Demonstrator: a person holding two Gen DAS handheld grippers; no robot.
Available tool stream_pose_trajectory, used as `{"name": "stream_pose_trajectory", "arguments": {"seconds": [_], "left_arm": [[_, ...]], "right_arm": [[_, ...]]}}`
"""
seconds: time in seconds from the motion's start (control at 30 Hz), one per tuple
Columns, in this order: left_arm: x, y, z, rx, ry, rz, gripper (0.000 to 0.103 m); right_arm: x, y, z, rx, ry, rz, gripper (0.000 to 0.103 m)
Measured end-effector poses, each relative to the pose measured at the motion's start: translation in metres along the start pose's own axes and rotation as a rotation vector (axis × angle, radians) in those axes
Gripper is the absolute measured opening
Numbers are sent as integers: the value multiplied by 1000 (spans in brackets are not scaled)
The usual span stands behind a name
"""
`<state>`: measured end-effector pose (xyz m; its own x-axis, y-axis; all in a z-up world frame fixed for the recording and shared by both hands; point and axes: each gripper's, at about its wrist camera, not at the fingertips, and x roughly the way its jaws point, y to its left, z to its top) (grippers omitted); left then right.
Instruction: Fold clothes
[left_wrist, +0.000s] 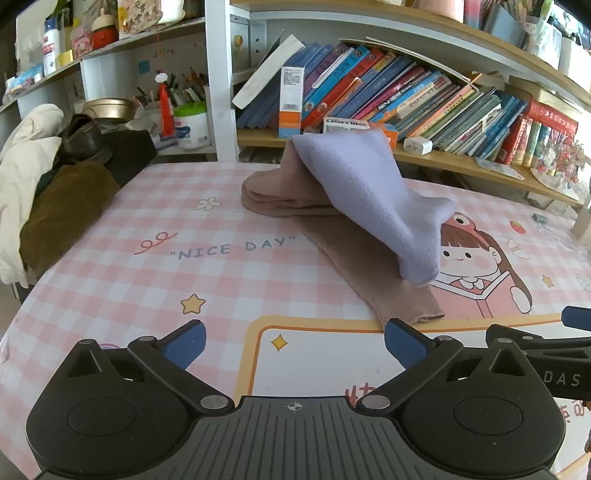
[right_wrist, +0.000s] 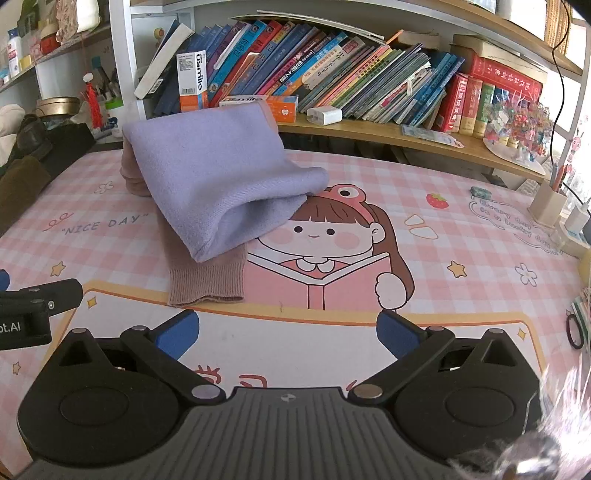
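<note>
A garment with a brown-pink outside (left_wrist: 354, 266) (right_wrist: 207, 280) and a lavender fleece lining (left_wrist: 373, 199) (right_wrist: 210, 177) lies bunched on the pink checked table mat (left_wrist: 155, 280) (right_wrist: 461, 229), lining folded over on top. A ribbed brown cuff (left_wrist: 417, 306) (right_wrist: 207, 291) points toward me. My left gripper (left_wrist: 295, 345) is open and empty, just short of the cuff. My right gripper (right_wrist: 288, 332) is open and empty, just in front of the cuff. Each gripper shows at the other view's edge.
A bookshelf with leaning books (left_wrist: 406, 92) (right_wrist: 332, 66) runs behind the table. A white charger (right_wrist: 325, 115) and toothpaste boxes (right_wrist: 192, 79) sit on its ledge. Piled clothes and a shoe (left_wrist: 55, 177) lie at the left. A pen holder (right_wrist: 546, 203) stands at the right edge.
</note>
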<state>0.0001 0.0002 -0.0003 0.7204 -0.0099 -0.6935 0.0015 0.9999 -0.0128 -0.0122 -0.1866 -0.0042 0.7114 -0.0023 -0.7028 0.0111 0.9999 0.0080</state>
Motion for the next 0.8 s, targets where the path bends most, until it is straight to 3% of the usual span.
{"name": "stream_pose_trajectory", "arguments": {"seconds": [0.8], "left_arm": [[12,9,-4,-3,10,9,103]], "right_arm": [[10,3,4,-8,12,-1,103]]}}
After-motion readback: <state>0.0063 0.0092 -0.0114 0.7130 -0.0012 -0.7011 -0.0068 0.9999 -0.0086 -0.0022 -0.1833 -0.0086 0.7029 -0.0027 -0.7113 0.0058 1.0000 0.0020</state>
